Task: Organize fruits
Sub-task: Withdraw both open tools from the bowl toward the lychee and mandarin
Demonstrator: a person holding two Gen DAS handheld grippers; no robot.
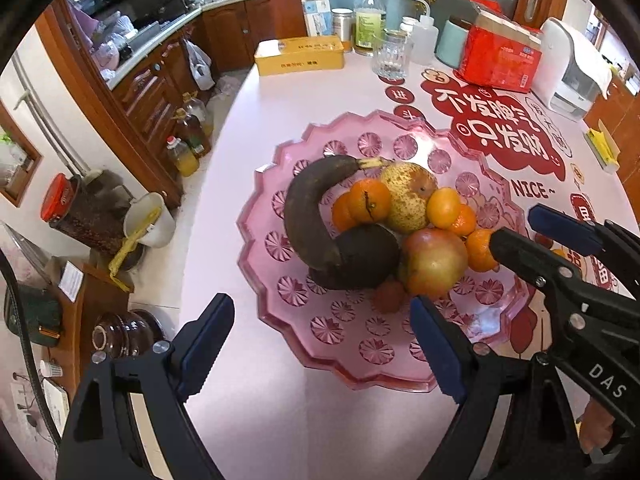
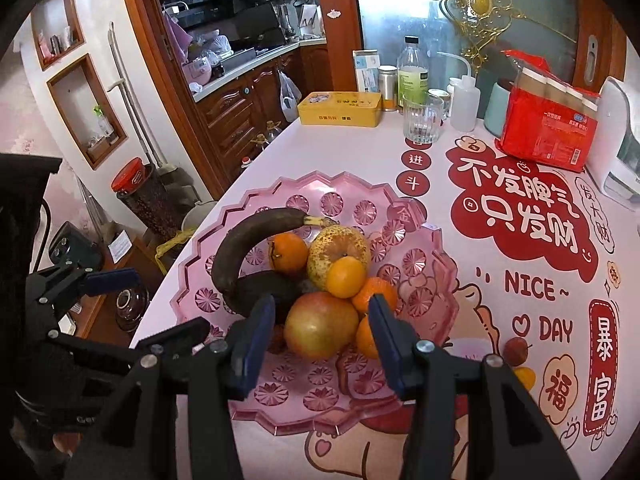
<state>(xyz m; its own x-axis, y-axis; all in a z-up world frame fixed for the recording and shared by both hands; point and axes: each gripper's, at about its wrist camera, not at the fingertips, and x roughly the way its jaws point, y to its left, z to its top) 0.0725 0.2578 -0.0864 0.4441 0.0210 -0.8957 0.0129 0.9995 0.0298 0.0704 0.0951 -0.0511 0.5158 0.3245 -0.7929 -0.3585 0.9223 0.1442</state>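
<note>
Now the fruits (image 2: 320,280) lie piled in the middle of the pink plate (image 2: 436,280). Left tongs (image 1: 324,344) stand wide and empty above its near rim. Right tongs (image 2: 320,344) are narrower, also empty, over the apple (image 2: 322,324).

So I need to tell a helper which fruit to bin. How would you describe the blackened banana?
Find the pink scalloped tray on the table. In its fruit pile, the banana arches along the left side. It is the only long, curved, near-black fruit; its neighbours are round and orange, yellow or red.
</note>
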